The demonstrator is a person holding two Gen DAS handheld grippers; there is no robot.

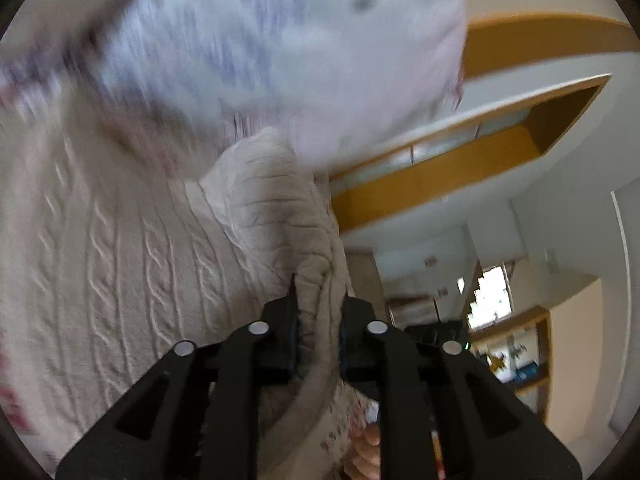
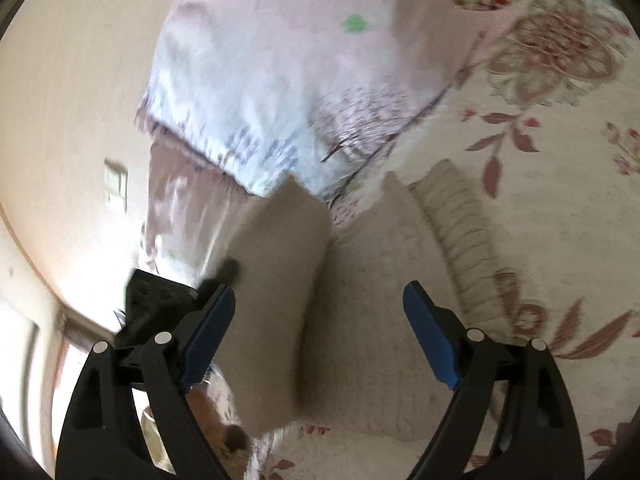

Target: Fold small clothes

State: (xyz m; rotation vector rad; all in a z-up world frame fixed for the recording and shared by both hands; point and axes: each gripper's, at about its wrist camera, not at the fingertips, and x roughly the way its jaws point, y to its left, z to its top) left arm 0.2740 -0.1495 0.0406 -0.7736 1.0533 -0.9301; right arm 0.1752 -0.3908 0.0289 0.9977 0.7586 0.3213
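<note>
2 grippers: left gripper [image 1: 318,326] clamped on beige knit sweater [image 1: 132,248], right gripper [image 2: 316,332] wide apart.

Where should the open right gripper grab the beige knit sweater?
Judgement: take the ribbed edge of the beige knit sweater, coming from the right. It lies free on the floral bedspread; the left gripper already pinches the opposite raised fold. Right gripper is open.

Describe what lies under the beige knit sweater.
Under the beige knit sweater lies a cream floral bedspread, showing to its right and below. A pale pillow sits beyond it. Anything directly beneath the sweater is covered.
</note>
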